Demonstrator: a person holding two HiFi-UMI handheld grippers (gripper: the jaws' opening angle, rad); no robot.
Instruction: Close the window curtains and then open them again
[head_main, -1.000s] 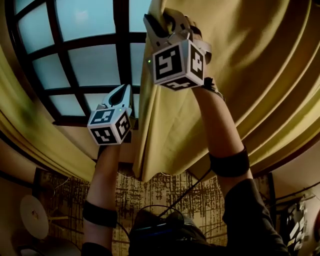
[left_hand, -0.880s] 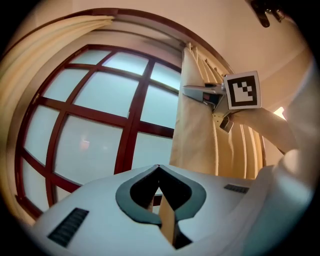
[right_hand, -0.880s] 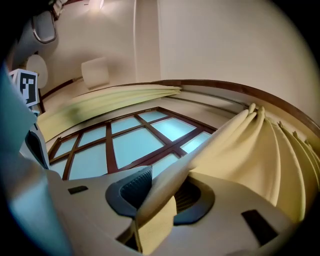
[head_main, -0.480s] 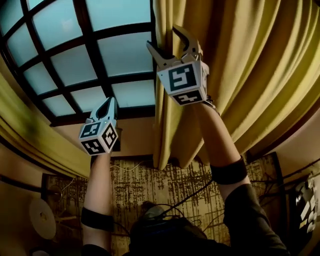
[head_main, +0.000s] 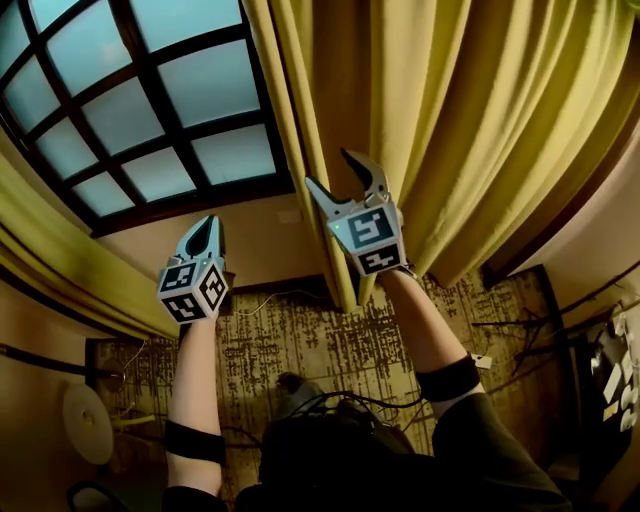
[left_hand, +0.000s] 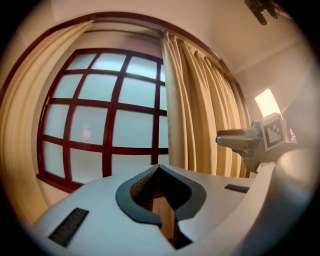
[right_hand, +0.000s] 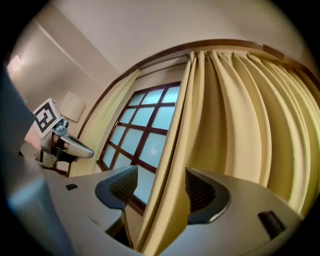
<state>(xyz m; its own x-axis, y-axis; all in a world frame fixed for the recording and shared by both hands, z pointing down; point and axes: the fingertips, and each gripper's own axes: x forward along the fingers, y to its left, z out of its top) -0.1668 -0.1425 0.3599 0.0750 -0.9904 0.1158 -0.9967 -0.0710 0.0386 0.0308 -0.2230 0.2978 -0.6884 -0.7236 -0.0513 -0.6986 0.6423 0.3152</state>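
The dark-framed window (head_main: 150, 110) shows at the upper left, with glass bare between two yellow curtains. The right curtain (head_main: 470, 130) hangs in folds. The left curtain (head_main: 60, 270) is bunched at the side. My right gripper (head_main: 332, 170) is open in front of the right curtain's inner edge. Its jaws have just opened. In the right gripper view that edge (right_hand: 167, 165) runs between the pads (right_hand: 200, 192) without being pinched. My left gripper (head_main: 205, 235) is shut and empty, held below the window (left_hand: 115, 115), apart from both curtains.
Below the window is a plain wall (head_main: 265, 240), then patterned carpet (head_main: 300, 340) with cables on it. A round white object (head_main: 85, 425) lies at the lower left. Some clutter (head_main: 612, 370) stands at the right edge.
My right gripper let go of the right curtain's edge, opened its jaws and came down. The left gripper also sank and stayed shut. The curtain now hangs straight.
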